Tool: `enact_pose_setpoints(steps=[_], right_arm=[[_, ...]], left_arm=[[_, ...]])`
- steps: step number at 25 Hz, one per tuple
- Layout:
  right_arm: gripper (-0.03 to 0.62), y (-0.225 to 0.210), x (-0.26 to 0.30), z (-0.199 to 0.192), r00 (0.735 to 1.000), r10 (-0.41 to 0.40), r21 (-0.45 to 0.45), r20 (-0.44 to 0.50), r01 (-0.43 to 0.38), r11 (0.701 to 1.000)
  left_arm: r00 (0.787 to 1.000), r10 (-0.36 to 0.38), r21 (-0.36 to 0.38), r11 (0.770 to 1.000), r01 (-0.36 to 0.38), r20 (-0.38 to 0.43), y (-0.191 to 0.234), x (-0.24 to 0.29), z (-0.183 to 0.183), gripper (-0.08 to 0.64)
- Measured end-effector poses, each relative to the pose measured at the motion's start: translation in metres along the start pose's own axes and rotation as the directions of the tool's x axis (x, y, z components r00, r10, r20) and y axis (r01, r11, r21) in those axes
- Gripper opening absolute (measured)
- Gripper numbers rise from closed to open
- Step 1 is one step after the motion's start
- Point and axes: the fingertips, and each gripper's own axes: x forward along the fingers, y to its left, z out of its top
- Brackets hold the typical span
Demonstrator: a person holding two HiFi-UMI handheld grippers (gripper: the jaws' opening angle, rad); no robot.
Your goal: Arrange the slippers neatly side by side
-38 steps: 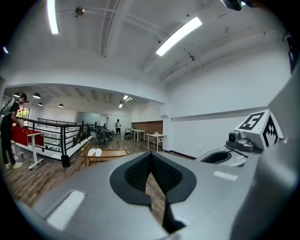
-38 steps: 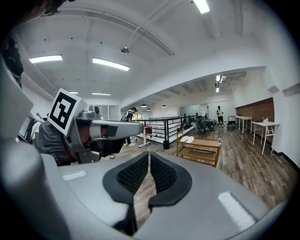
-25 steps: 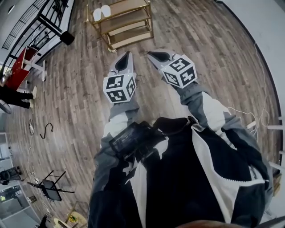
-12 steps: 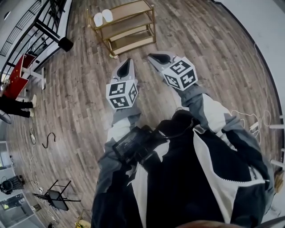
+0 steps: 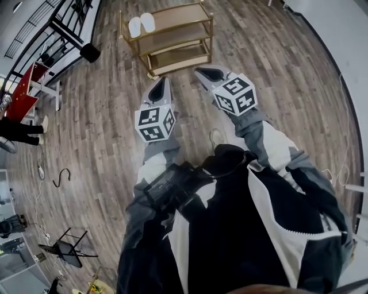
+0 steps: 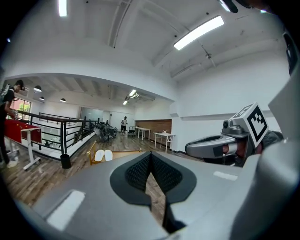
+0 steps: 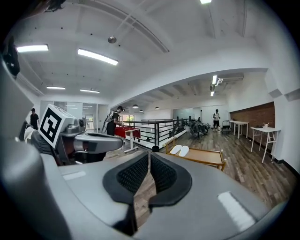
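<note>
Slippers [image 5: 142, 24], a flat white pair, are lying side by side on the top board of a three-tier wooden shelf rack with a brass-coloured frame [image 5: 185, 15]. They are sitting at that board's left end as the head view shows it, close to its far corner and just beside each other; whether they are touching cannot be told. The rest of the top board is lying bare.

A person in a black, grey and white jacket [image 5: 230, 229] is standing on the brown wood-plank floor [image 5: 103, 132], well apart from the rack and facing it, holding both grey claws out level towards it. The left claw [image 5: 164, 79] is pointing at the rack's near edge with its black ribbed pads pressed together at the tips, pinching nothing. The right claw [image 5: 197, 70] is hanging just beside it. Its pads are standing a thin slit apart, with only floor showing between them. Each claw's marker cube is facing up.

Beyond the rack's left end, a black metal railing [image 5: 57, 34] is running along the floor's edge, and a red table [image 5: 26, 86] is standing behind it.
</note>
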Motion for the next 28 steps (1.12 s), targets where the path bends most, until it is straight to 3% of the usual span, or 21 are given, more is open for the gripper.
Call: enact_pose_setpoints(steps=[13, 19, 28], right_arm=[[0.014, -0.136, 0.096, 0.035, 0.995, 0.099, -0.006, 0.015, -0.099, 0.995], [0.017, -0.164, 0.131, 0.028, 0.992, 0.129, 0.008, -0.012, -0.129, 0.992], [0.018, -0.186, 0.182, 0.02, 0.99, 0.13, 0.022, -0.047, -0.129, 0.991]], left_arm=[[0.994, 0.109, -0.005, 0.994, -0.109, 0.003, 0.055, 0.143, 0.032, 0.003], [0.991, 0.133, 0.025, 0.991, -0.133, -0.02, 0.076, 0.173, 0.031, 0.003], [0.99, 0.112, -0.021, 0.993, -0.114, -0.082, 0.118, 0.222, 0.012, 0.003]])
